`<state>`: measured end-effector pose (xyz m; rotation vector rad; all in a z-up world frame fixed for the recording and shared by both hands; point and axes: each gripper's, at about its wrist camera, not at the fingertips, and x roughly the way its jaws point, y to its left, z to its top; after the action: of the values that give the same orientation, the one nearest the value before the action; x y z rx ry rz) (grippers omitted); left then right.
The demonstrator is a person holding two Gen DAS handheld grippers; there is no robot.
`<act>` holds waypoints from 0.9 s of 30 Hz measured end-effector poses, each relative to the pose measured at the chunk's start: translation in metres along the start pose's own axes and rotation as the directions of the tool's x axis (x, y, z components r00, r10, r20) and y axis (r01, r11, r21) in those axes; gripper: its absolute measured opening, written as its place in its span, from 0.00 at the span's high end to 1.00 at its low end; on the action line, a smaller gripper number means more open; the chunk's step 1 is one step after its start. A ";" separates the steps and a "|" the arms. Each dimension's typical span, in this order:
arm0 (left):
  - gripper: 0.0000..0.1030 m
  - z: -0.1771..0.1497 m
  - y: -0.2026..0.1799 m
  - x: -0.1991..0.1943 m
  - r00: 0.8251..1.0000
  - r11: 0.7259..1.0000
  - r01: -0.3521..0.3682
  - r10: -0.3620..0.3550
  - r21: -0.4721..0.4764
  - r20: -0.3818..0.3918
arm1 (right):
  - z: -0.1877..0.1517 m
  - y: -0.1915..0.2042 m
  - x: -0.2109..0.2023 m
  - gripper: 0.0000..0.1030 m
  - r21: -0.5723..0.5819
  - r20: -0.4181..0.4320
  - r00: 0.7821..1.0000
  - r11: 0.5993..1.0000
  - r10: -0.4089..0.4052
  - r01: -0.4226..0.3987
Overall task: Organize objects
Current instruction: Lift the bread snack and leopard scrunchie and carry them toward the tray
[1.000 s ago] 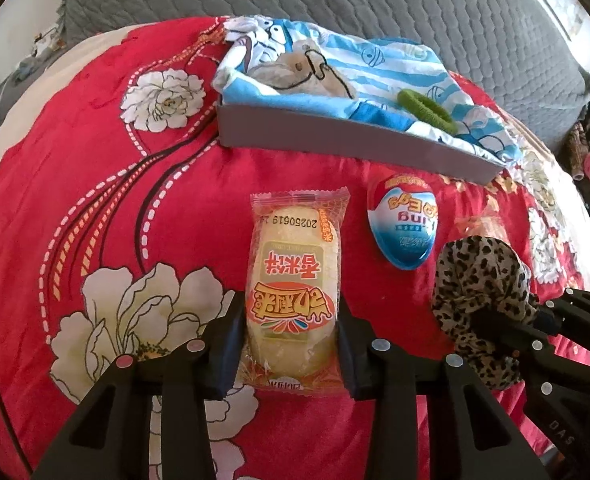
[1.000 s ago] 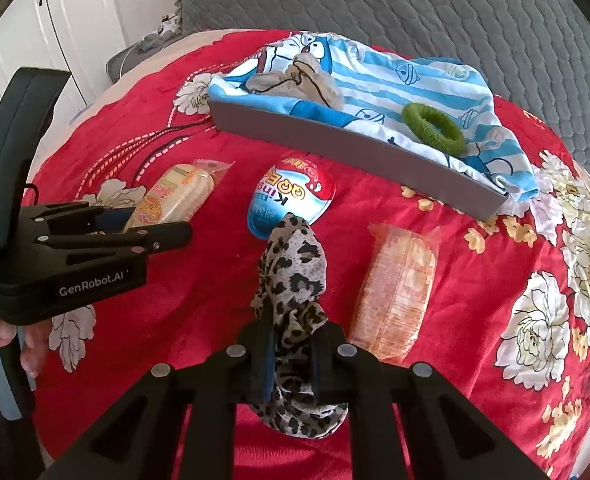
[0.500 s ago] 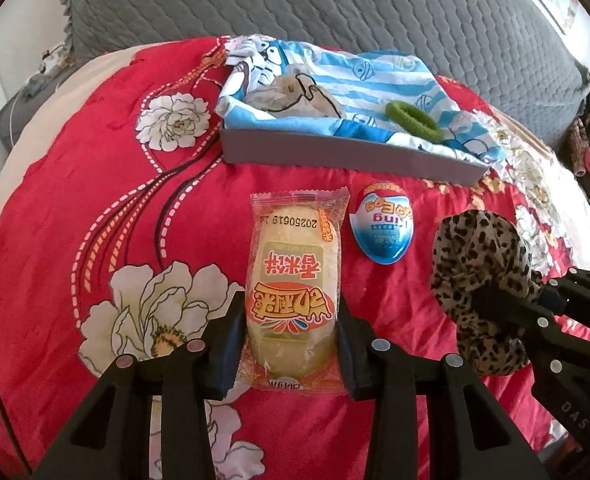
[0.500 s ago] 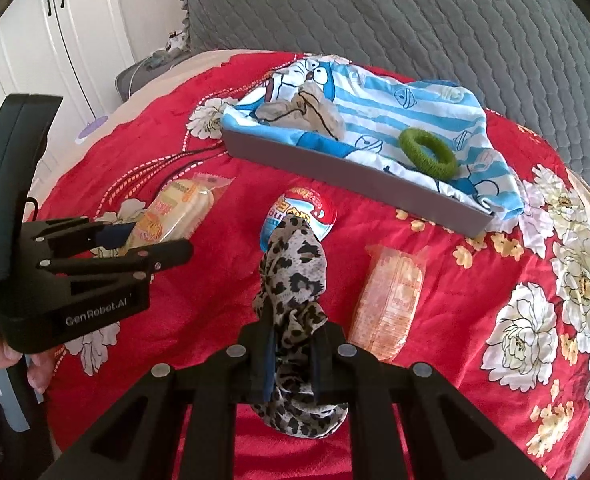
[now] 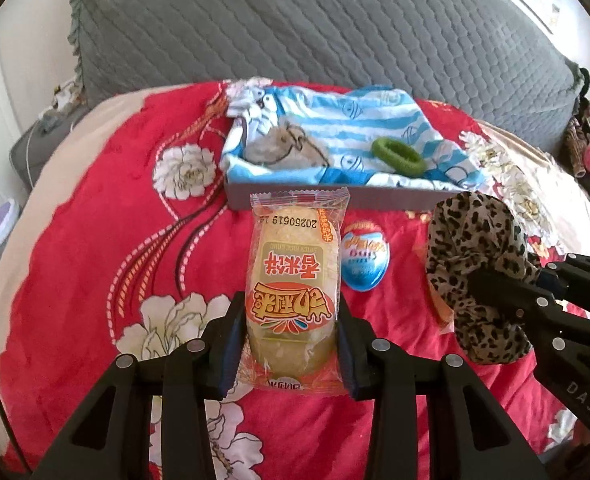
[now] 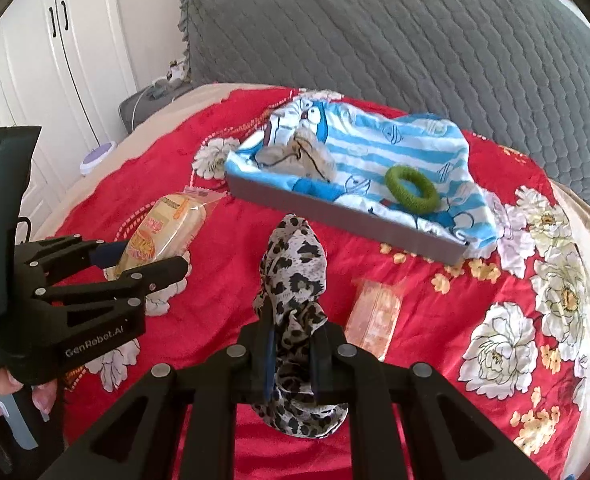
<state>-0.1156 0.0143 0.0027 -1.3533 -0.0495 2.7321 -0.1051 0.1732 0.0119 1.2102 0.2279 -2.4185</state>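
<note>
Plainly, both tools are loaded above the red floral bedspread (image 5: 95, 240).
Tray: the grey tray (image 6: 335, 216), lined with a blue striped cloth (image 6: 415, 148), sits near the headboard, a green hair ring (image 6: 411, 189) inside; likely the drop spot.
Leopard scarf: the leopard scarf (image 6: 295, 272) is soft, limp and light; it droops either side of the grip, so bunching it mid-length suits.
Rice cake packet: the rice cake packet (image 5: 293, 292) is light, its film slick and crinkly, its contents probably brittle; grip the sides gently.
Left gripper (image 5: 291, 344): half-spread, clamped on the packet's lower flanks.
Right gripper (image 6: 291, 356): nearly closed, pinching the scarf.
Spare items: a blue egg (image 5: 365, 260) and orange sachet (image 6: 375, 316) lie on the bedspread.
</note>
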 end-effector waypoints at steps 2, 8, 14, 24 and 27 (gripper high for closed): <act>0.60 0.003 -0.002 -0.005 1.000 1.000 -0.002 0.002 0.000 0.006 | 0.002 0.001 -0.006 0.87 0.001 0.017 1.000 1.000 0.002 -0.002; 0.60 0.011 -0.005 -0.018 1.000 1.000 0.009 -0.009 -0.004 0.025 | 0.009 0.001 -0.023 0.87 0.007 0.067 0.998 1.000 0.007 -0.007; 0.60 0.025 -0.015 -0.028 0.998 1.000 0.011 -0.011 0.001 0.056 | 0.017 -0.006 -0.038 0.87 0.029 0.119 0.993 1.000 -0.002 -0.001; 0.60 0.054 -0.037 -0.041 0.994 0.999 0.016 -0.019 0.030 0.110 | 0.036 -0.024 -0.058 0.87 0.065 0.203 0.979 0.998 -0.024 0.011; 0.60 0.060 -0.040 -0.041 0.992 0.999 0.013 -0.018 0.041 0.125 | 0.041 -0.031 -0.065 0.87 0.076 0.230 0.973 0.997 -0.024 0.007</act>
<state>-0.1360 0.0513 0.0744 -1.1653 -0.0136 2.7863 -0.1141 0.2068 0.0869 0.9487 0.0772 -2.5749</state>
